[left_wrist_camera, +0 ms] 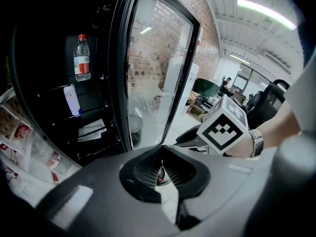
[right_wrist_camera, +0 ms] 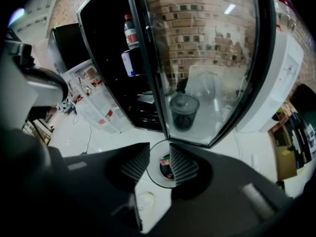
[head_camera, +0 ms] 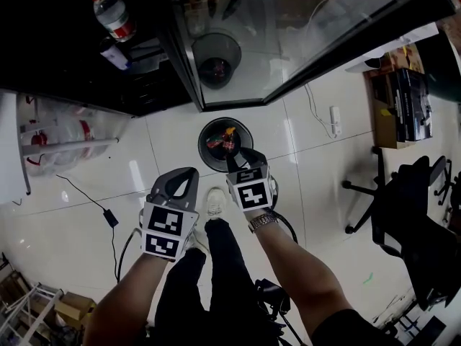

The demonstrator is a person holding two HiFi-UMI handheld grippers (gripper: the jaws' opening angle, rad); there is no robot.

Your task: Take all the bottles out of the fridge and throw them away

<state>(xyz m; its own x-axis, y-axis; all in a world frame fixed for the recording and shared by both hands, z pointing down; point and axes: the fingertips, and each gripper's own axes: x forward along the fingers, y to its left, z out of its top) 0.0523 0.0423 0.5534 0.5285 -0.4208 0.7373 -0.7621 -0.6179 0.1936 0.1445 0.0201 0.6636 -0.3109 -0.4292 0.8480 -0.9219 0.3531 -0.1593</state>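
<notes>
The task is part-way through at best. The tall black fridge [head_camera: 50, 56] in the upper left of the head view stands with its glass door [head_camera: 302, 27] swung wide. On a shelf inside is a clear plastic water bottle with a red cap and red label [head_camera: 112, 13], upright, and just below it a smaller white and blue cylindrical container [head_camera: 115, 55], which may be a bottle as well. Both are well apart from either tool, so at least one bottle is left to fetch, probably two. The round black wire bin [head_camera: 202, 137] sits on the pale tiled floor at the centre of the frame, just below the door's lower corner. There are red and green scraps of colour in it, likely things already thrown away, though whether they are bottles cannot be told from here. The right tool [head_camera: 238, 154] hangs directly over the bin with its ribbed pads spread and nothing between them; through the gap only the bin's mouth shows. That suits a drop just made or a pause before the next trip. The left tool [head_camera: 180, 173] is lower left of the bin, its tips pressed together and empty. A clear plastic-wrapped pack with red labels [head_camera: 61, 132] lies on the floor at the left edge, outside the fridge, so it seems no part of the job. What is left, as I judge it, is to reach back to the shelf, take the red-capped bottle, carry it to the bin, and then deal with the white container.
</notes>
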